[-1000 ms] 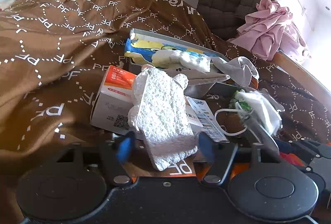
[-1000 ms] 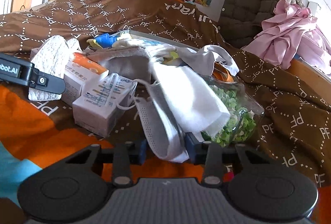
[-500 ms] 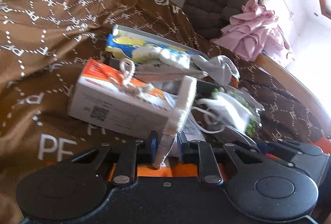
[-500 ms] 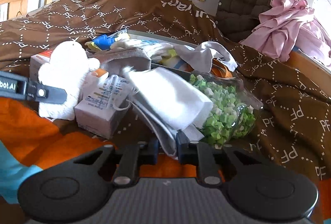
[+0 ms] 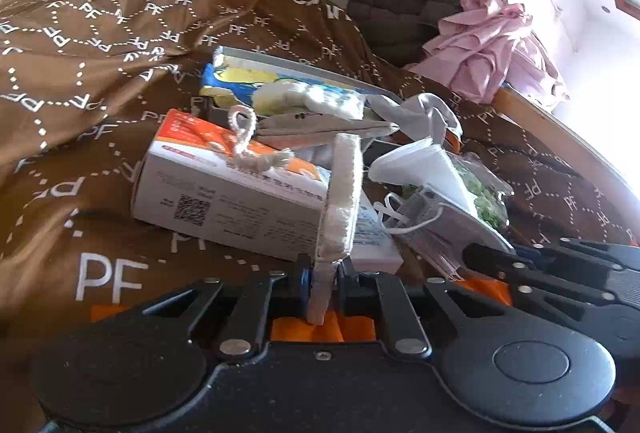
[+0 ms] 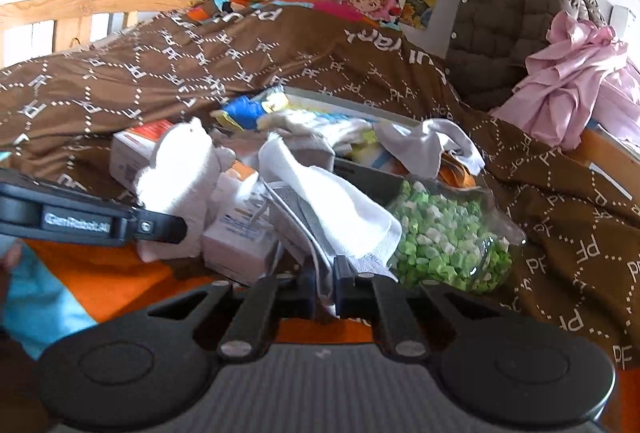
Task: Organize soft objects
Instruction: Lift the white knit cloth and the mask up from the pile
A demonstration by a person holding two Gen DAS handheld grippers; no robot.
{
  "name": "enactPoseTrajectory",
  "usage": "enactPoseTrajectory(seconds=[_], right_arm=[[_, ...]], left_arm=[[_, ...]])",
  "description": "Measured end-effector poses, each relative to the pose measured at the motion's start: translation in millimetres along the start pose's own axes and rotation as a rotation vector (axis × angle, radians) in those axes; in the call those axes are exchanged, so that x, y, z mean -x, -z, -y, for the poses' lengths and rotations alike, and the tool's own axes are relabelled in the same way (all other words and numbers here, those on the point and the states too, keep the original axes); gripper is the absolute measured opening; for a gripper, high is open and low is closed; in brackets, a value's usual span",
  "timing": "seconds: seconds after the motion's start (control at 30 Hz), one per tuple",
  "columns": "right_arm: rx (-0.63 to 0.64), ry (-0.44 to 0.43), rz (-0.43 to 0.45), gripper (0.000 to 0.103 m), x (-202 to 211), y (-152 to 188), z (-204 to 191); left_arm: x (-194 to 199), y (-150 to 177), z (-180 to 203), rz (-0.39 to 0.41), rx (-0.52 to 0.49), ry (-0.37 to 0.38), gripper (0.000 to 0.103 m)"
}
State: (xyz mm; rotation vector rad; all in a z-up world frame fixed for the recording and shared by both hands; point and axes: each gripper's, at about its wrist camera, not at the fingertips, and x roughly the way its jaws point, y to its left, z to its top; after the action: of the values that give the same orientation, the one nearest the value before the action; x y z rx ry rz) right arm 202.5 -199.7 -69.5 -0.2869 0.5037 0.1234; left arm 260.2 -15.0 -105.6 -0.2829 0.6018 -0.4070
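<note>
My left gripper is shut on a white fluffy mitt, held edge-on above an orange and white carton; its string loop lies on the carton. In the right wrist view the same mitt hangs from the left gripper at the left. My right gripper is shut on a white cloth together with a grey face mask. Behind them a grey tray holds several soft items, among them a grey sock.
A clear bag of green and white bits lies right of my right gripper. A small white box sits on the brown patterned blanket. A pink garment and a quilted brown jacket are at the back right.
My left gripper went from open around the flat white mitt to shut on it and turned it edge-on. My right gripper closed tighter on the cloth and mask, lifting them slightly.
</note>
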Motion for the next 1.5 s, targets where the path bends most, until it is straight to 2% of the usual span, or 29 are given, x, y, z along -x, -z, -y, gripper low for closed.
enactPoseTrajectory(seconds=[0.2, 0.33, 0.7, 0.93, 1.5], right_arm=[[0.029, -0.037, 0.038, 0.007, 10.0, -2.5, -9.2], [-0.005, -0.06, 0.05, 0.007, 16.5, -4.0, -7.4], [-0.012, -0.048, 0.112, 0.004, 24.6, -6.3, -4.7], [-0.112, -0.105, 0.164, 0.005, 32.1, -9.6, 7.6], [-0.132, -0.098, 0.215, 0.005, 38.2, -13.4, 11.4]], left_arm=[[5.9, 2.4, 2.8, 0.02, 0.001, 0.016, 0.013], [6.2, 2.6, 2.7, 0.023, 0.003, 0.021, 0.012], [13.4, -2.1, 12.3, 0.039, -0.022, 0.008, 0.012], [23.5, -8.7, 17.4, 0.068, -0.016, 0.028, 0.012], [31.6, -12.1, 17.8, 0.098, -0.015, 0.021, 0.012]])
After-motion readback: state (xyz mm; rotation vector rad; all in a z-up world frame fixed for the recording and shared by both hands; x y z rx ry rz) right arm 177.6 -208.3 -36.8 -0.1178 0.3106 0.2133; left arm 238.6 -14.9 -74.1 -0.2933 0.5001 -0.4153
